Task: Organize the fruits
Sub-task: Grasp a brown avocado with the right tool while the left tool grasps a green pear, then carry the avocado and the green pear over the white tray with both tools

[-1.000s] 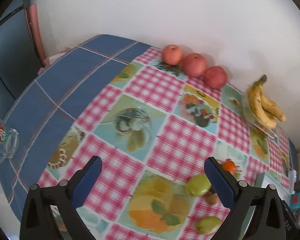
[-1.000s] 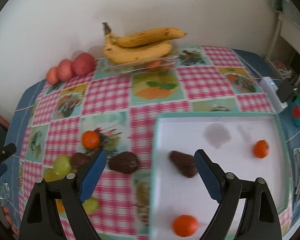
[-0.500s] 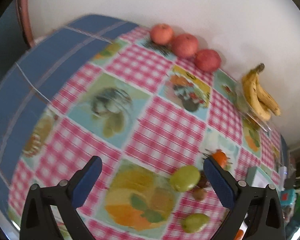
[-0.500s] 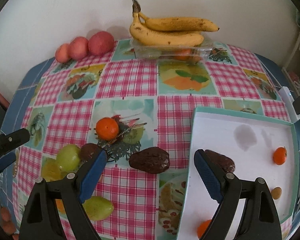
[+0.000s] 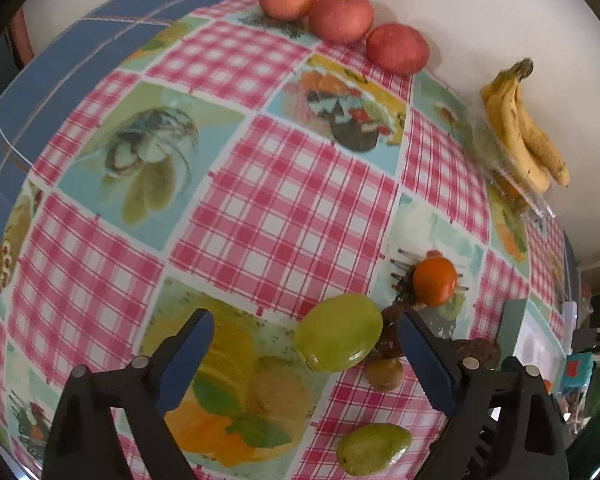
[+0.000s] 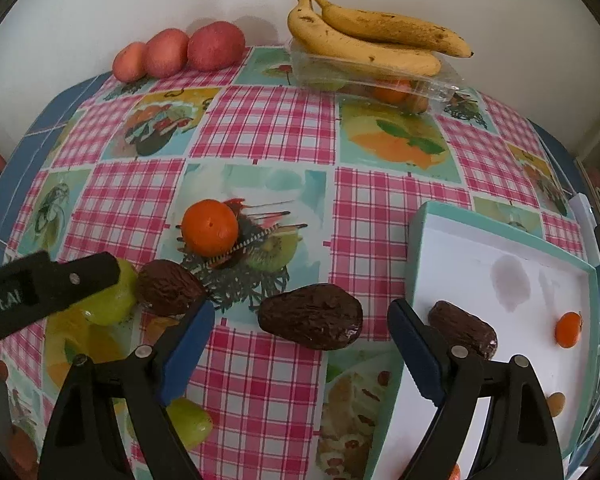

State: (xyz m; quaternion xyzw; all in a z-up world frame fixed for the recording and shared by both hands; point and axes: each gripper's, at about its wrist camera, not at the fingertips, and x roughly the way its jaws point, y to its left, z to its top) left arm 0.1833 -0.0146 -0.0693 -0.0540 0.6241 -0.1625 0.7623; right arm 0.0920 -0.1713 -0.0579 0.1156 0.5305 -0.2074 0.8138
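Observation:
My left gripper (image 5: 304, 344) stands open low over the checked tablecloth, with a green fruit (image 5: 338, 333) lying between its fingers, nearer the right one. A second green fruit (image 5: 374, 449) lies closer to me. An orange (image 5: 435, 281) sits just beyond. My right gripper (image 6: 300, 332) is open too, and a dark wrinkled avocado (image 6: 311, 316) lies on the cloth between its fingertips. Another dark avocado (image 6: 167, 288) and an orange (image 6: 209, 227) lie to its left. The white tray (image 6: 416, 248) at right holds a dark avocado (image 6: 462, 329) and a small orange (image 6: 569, 329).
Three red apples (image 6: 180, 53) line the wall at the back left. Bananas (image 6: 364, 36) rest on a clear plastic box (image 6: 380, 80) with fruit inside. The left gripper's black arm (image 6: 40, 292) reaches in from the left of the right wrist view. A small brown fruit (image 5: 384, 372) lies by the left gripper.
Both grippers have moved down and forward to the fruit pile. The right one left the tray and swung left until the loose avocado came between its fingers; the left closed in on the green fruit.

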